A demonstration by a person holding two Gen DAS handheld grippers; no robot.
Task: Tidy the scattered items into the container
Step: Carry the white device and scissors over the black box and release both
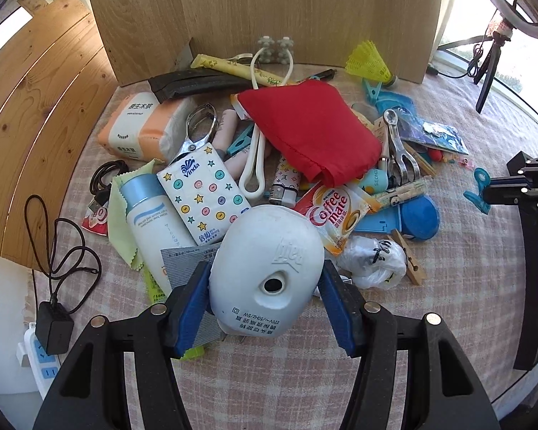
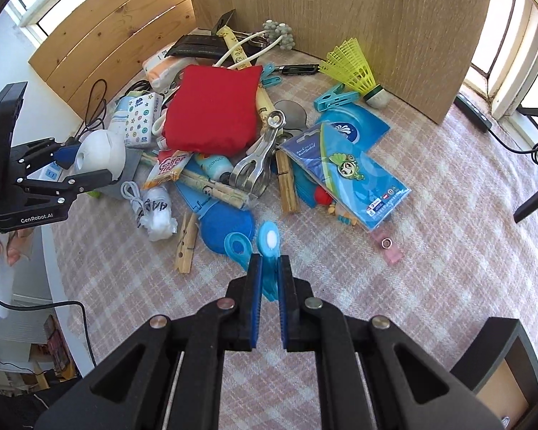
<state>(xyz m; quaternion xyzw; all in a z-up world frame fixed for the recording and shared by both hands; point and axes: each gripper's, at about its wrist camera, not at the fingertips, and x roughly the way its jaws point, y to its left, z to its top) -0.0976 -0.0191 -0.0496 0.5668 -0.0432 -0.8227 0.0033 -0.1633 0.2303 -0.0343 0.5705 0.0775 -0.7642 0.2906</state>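
Observation:
My left gripper point(image 1: 265, 286) is shut on a white plug-in device point(image 1: 265, 268) and holds it over the near edge of a pile of small items; it also shows in the right wrist view point(image 2: 100, 152). My right gripper point(image 2: 269, 272) is shut on a translucent blue clip point(image 2: 269, 247) at the pile's front edge. The pile holds a red cloth pouch point(image 1: 312, 129), a Vinda tissue pack point(image 1: 204, 197), a Coffee mate sachet point(image 1: 335, 215), a white bottle point(image 1: 154, 222) and metal tongs point(image 2: 258, 165). No container shows clearly.
A wooden board point(image 1: 262, 14) stands behind the pile on the checked cloth point(image 2: 376, 304). A yellow shuttlecock point(image 2: 355, 68), blue packets point(image 2: 344, 168) and wooden pegs point(image 2: 186, 243) lie around. A black charger point(image 1: 52, 328) and cables lie at the left edge.

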